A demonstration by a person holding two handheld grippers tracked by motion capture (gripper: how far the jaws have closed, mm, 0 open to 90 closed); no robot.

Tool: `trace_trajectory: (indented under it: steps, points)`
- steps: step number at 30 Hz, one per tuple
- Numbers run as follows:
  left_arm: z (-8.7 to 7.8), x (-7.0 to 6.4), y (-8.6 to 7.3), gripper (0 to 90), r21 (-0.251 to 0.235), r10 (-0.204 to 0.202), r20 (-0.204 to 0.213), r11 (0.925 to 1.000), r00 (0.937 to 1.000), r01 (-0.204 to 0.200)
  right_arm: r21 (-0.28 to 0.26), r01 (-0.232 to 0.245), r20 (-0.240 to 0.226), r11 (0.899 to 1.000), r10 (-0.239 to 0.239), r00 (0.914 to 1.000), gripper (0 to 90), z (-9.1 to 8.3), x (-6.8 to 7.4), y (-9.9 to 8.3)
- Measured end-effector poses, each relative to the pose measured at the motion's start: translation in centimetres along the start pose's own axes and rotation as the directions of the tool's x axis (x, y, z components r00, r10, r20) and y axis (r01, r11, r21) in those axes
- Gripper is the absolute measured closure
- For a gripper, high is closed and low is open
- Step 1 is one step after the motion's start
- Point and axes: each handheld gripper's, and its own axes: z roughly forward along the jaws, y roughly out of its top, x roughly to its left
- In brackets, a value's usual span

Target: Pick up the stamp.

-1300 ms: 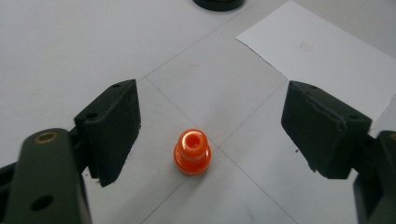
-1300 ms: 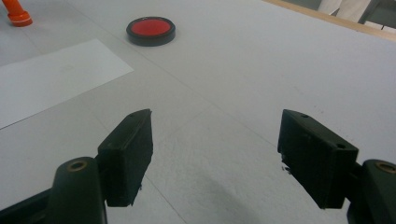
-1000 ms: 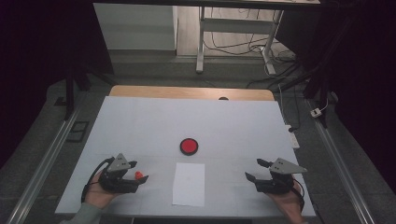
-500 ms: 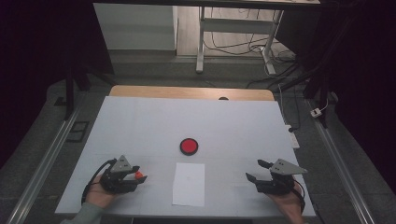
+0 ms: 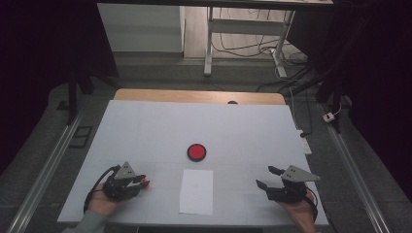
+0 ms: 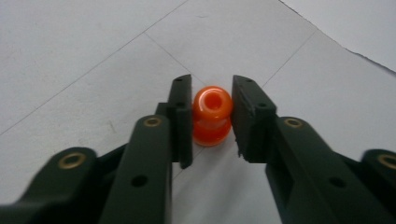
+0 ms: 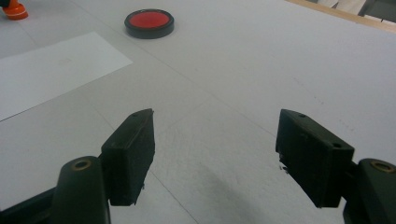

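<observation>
- Table (image 5: 160,126): white, with a paper sheet (image 5: 196,191) near its front edge.
- Right gripper (image 5: 268,177): jaws wide apart, nothing between them, resting at the front right.
- Left gripper (image 6: 212,112): jaws narrowed against a bead's sides, front left.
- Disc (image 5: 197,152): red, black-rimmed, beyond the sheet.
- Bead (image 6: 212,115): glossy orange, two-lobed, with a hole on top; its sides are hidden by the pads.

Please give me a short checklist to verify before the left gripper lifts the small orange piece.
1. Small glossy orange spool-shaped piece sits between the left gripper jaws: ok.
2. Both jaws press the piece: cannot tell; the left jaw looks touching, a thin gap may remain at the right.
3. Piece stands upright on the white table: ok.
4. Right gripper open and apart from it: ok.
5. White paper sheet and round red disc with black rim lie apart from it: ok.
</observation>
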Motion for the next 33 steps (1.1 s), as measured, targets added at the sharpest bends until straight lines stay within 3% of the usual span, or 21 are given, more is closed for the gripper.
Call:
trace_trajectory:
  steps: [7,19,33]
  points:
    - [-0.1,0.1,0.0,72.1,-0.003,0.004,-0.005,1.0,1.0,-0.004,0.002,0.001,0.002,1.0,-0.001,1.0,28.0,0.0,0.0,0.0]
    - [-1.0,0.3,0.2,72.2,-0.082,-0.022,-0.008,0.9964,0.9997,0.021,-0.008,0.002,0.0,1.0,-0.002,1.0,28.7,-0.1,-0.1,0.0]
    - [-2.1,0.6,0.9,72.2,-0.176,-0.055,0.018,0.9828,0.9983,0.057,-0.017,0.011,-0.006,1.0,-0.012,0.9999,29.6,-0.1,0.1,0.0]
